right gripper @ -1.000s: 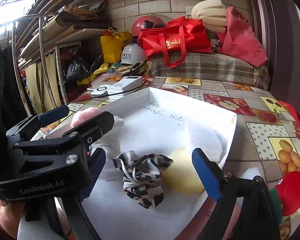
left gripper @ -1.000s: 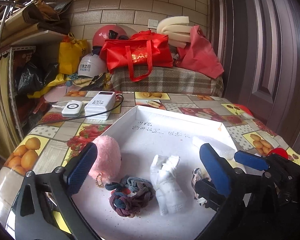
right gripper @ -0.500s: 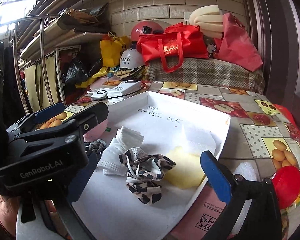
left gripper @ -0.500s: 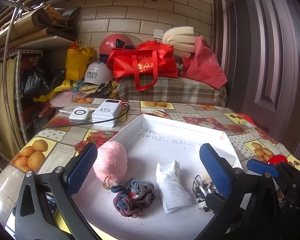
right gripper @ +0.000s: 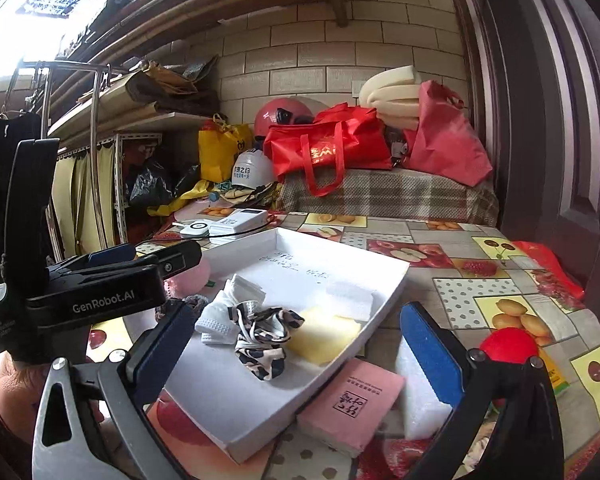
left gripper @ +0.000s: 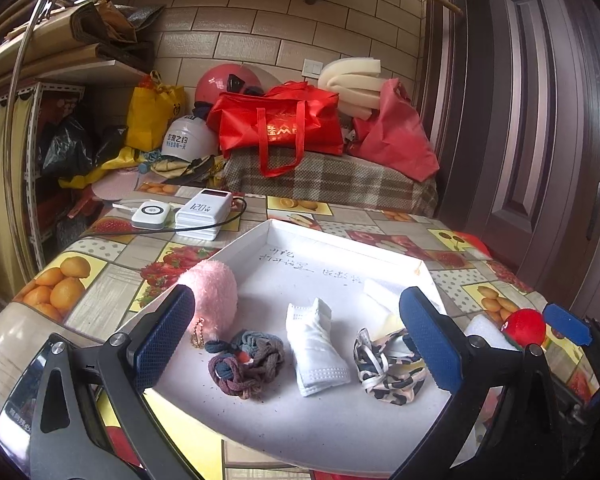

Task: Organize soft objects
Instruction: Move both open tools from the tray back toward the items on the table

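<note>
A white tray (left gripper: 380, 248) (right gripper: 392, 292) on the fruit-print table holds a row of soft things: a pink pompom (left gripper: 216, 292), a braided multicolour scrunchie (left gripper: 246, 362), a folded white mask (left gripper: 314, 346) (right gripper: 220, 316), a leopard-print cloth (left gripper: 388, 368) (right gripper: 262, 340), a yellow sponge (right gripper: 324, 336) and white foam (right gripper: 350, 298). My left gripper (left gripper: 296, 340) stands open over the tray's near edge, nothing between its fingers. My right gripper (right gripper: 296, 344) is open too, back from the tray's right corner, empty. A red ball (right gripper: 508, 346) (left gripper: 525, 326) lies right of the tray.
A pink booklet (right gripper: 352, 404) and a white foam block (right gripper: 420, 396) lie in front of the tray's right corner. A power bank (left gripper: 204, 214) and charger with cable sit behind the tray. Bags, helmets and foam pile on a plaid seat at the wall.
Both grippers have drawn back from the tray. The right jaws widened and left the leopard cloth lying by the yellow sponge. The white mask lies flatter, no longer bunched upright.
</note>
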### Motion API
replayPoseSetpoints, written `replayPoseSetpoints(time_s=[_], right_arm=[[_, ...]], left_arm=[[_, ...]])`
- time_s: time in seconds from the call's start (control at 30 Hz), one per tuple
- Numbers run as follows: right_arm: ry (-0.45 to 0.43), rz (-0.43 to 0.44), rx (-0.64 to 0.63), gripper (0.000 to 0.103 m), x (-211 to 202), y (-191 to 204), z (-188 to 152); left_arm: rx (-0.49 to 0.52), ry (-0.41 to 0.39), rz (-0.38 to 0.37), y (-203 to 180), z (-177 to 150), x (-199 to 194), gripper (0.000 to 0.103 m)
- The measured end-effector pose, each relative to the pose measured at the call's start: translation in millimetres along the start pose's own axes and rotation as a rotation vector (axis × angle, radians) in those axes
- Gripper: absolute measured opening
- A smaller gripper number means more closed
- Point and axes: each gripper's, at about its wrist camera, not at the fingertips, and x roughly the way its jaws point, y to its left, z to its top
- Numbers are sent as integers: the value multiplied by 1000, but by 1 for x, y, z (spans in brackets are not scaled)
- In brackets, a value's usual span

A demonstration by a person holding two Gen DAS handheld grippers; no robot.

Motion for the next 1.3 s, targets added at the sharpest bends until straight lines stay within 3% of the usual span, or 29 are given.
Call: replayPoseSetpoints(time_s=[0.1,0.17,0.23,0.4,0.57,0.7,0.87,1.0,1.17,1.3], right_arm=[[-47,-79,50,103,-26,-28,-1],[-68,-174,107,103,-44,-51,-2],[-82,-265,169,103,-58,-76,-7],[-11,-310,275,103,-65,-138,-15],[59,-362,381,103,-68,-175,-26],[123,-304,436,103,-62,-184,-33],[284,-150,337,103,-41,-160,-37],[220,-97,125,103,-46,-114,-26],[266,-22,-141,94,-17,-49,-25],[272,126,-264,94,2,-14,-25]], left_arm=[[31,-32,-8,-13,-3,-12,103],[38,-44,9,-19,-7,-18,103],[43,-29,-26,-23,-9,-18,103],[114,-18,-24,-42,-12,-18,103],[163,-1,-76,-54,-14,-18,103],[185,8,-119,-59,-15,-19,103],[201,37,-186,-66,-16,-18,103],[166,31,-146,-61,-15,-17,103],[56,48,-114,-39,-12,-13,103],[29,57,-116,-34,-12,-11,103]])
